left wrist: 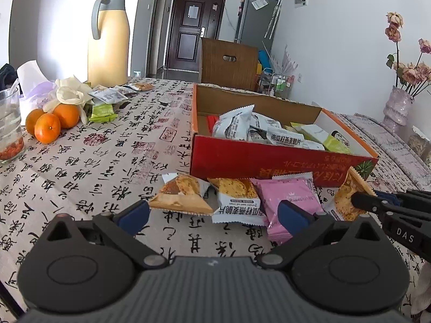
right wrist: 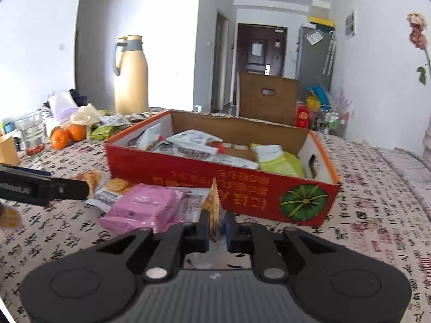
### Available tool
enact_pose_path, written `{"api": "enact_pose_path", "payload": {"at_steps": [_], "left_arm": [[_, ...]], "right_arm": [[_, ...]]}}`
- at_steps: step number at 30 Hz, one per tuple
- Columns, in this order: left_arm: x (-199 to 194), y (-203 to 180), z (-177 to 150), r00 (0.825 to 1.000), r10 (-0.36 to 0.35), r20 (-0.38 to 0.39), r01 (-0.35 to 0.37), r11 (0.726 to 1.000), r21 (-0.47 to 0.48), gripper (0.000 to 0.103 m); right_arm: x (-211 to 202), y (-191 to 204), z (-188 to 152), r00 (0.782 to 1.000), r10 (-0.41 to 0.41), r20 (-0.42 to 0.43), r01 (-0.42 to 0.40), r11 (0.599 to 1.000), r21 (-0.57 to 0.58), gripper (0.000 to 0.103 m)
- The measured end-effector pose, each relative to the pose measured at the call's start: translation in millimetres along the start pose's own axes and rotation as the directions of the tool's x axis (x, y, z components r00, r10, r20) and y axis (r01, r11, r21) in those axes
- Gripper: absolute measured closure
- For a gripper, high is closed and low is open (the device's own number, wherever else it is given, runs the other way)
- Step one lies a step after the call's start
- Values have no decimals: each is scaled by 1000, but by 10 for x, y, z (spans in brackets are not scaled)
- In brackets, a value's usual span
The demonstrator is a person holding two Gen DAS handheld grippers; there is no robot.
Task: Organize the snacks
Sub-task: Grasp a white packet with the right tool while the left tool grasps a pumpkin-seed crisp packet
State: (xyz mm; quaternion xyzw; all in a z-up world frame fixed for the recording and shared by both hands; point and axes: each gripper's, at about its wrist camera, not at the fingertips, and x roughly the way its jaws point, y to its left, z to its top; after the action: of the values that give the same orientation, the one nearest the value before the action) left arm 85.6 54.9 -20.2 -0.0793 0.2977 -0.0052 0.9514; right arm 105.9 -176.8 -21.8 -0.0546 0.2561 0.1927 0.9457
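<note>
A red cardboard box [left wrist: 269, 161] [right wrist: 188, 172] stands on the table and holds several snack packets. Loose packets lie in front of it: an orange triangular one [left wrist: 180, 196], a white cracker packet [left wrist: 237, 202] and a pink packet [left wrist: 288, 196] [right wrist: 142, 207]. My left gripper [left wrist: 214, 212] hovers open just before them, with nothing between its fingers. My right gripper [right wrist: 216, 231] [left wrist: 357, 200] is shut on an orange cracker packet [right wrist: 214, 207] [left wrist: 344, 199], which is lifted edge-on near the box's front wall.
A tall cream thermos [left wrist: 110, 40] stands at the back left, with oranges [left wrist: 48, 123], a glass [left wrist: 9, 123] and more packets [left wrist: 107, 97] nearby. A vase of dried roses [left wrist: 398, 107] is at the right. A patterned cloth covers the table [left wrist: 94, 175].
</note>
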Motion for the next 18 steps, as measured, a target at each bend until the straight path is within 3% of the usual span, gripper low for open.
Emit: {"api": "enact_pose_path", "payload": {"at_steps": [13, 18], "left_arm": [[-28, 78, -19, 1000, -11, -3, 11, 1000, -19, 0], [-22, 103, 32, 1000, -6, 0, 6, 1000, -12, 0]], "right_arm": [[277, 45, -42, 996, 10, -89, -9, 1000, 12, 84], [222, -16, -80, 998, -11, -54, 13, 999, 48, 87]]}}
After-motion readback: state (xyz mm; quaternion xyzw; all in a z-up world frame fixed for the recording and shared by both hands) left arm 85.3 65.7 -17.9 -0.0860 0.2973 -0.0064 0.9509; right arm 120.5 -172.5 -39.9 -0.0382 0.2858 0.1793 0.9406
